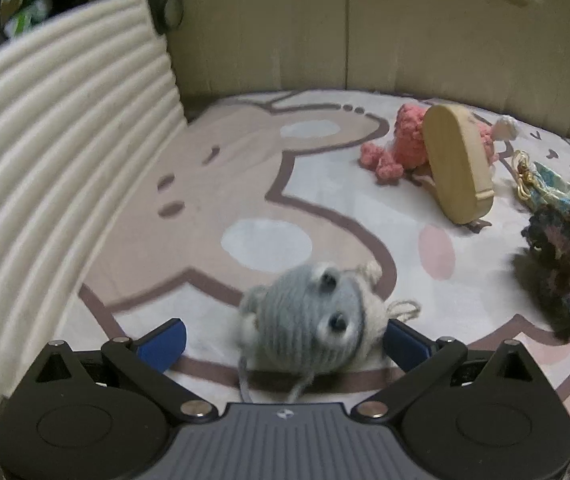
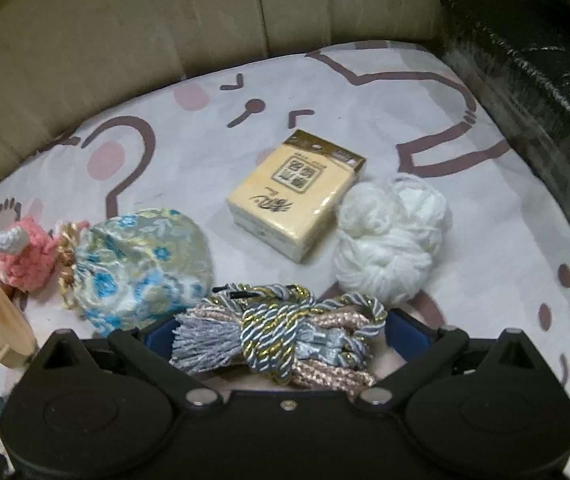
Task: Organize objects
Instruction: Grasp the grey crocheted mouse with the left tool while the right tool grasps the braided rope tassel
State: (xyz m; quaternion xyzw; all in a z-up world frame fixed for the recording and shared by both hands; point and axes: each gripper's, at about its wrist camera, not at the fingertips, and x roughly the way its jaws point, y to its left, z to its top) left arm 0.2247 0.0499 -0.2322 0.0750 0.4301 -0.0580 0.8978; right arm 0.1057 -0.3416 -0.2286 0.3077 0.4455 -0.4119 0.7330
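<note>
Left wrist view: the left gripper (image 1: pixel 285 338) has its jaws spread wide around a grey knitted mouse (image 1: pixel 305 320) at lower centre. The right blue finger touches the mouse's side; the left one stands clear, so nothing is gripped yet. The mouse is blurred, so its exact pose is uncertain. To do this well, centre the toy between both pads before closing, and squeeze its round body, not the loose yarn tail trailing toward the camera.

In the right wrist view, the right gripper (image 2: pixel 281 332) has a tassel cord bundle (image 2: pixel 281 328) between its 2 fingers at lower centre; whether the jaws pinch it, I cannot tell. A floral pouch (image 2: pixel 141 264) lies just left, a tissue pack (image 2: pixel 297 196) and white yarn ball (image 2: pixel 393 236) further up. Lift the cord straight up so that no dangling loops snag the pouch.
</note>
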